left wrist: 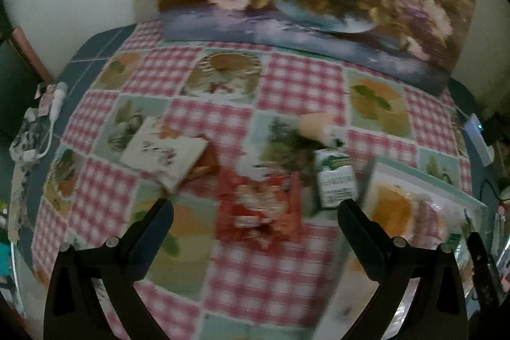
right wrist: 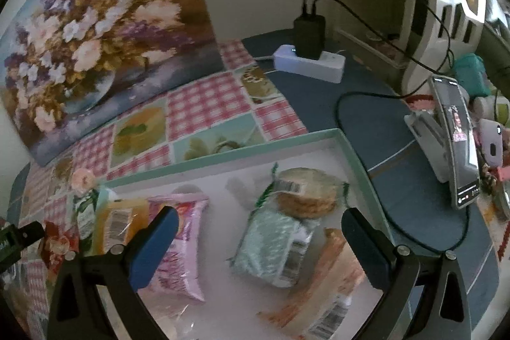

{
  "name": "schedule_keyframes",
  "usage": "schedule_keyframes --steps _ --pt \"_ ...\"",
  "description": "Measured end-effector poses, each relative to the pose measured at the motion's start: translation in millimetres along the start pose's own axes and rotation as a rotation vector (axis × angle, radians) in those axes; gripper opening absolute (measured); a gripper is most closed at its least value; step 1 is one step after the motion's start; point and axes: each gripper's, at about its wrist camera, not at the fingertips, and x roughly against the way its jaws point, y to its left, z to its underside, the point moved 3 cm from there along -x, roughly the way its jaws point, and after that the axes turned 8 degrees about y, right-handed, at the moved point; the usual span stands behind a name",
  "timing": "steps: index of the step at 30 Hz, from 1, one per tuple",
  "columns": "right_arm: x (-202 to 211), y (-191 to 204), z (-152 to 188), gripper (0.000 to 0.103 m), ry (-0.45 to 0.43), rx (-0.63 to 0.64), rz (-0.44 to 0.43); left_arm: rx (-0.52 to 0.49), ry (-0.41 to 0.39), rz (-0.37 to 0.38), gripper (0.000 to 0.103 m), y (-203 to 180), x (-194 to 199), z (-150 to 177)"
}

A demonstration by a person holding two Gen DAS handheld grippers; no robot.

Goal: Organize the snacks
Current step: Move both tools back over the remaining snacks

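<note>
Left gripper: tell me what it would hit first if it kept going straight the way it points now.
Most likely the red snack packet, lying on the checked tablecloth right between the open fingers of the left gripper. The view is blurred and depth is unclear, so it could touch the cloth just short of it.

Black left gripper (left wrist: 255, 209) and right gripper (right wrist: 258, 220), blue-padded fingers (right wrist: 156, 244), silver screws

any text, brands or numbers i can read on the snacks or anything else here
None can be read.
Green and white packet: print blurred.
Red packet: blurred.
Barcode label on the round crackers: digits too small.
Pink packet: lettering blurred.
Phone screen: too small.
</note>
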Motion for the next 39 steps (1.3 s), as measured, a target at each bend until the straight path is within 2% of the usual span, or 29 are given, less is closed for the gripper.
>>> schedule_keyframes --steps 6,10,20,31,39 --pt "8 23 8 0.103 -0.002 0.035 -0.074 0.028 0.006 -0.046 0.102 41 -1 -1" --pt "12 53 17 0.103 0.005 0.096 -0.103 0.062 -0.008 -0.066 0.102 73 2 -5" --pt "22 128 40 0.103 0.008 0.249 -0.179 0.240 -0.008 -0.109 0.102 160 -1 -4" --pt "18 195 55 0.103 0.047 0.334 -0.263 0.372 0.013 -0.070 0.102 217 -16 -2" --pt "2 228 60 0.103 0.100 0.348 -0.298 0.429 0.028 -0.037 0.102 238 -29 -4"
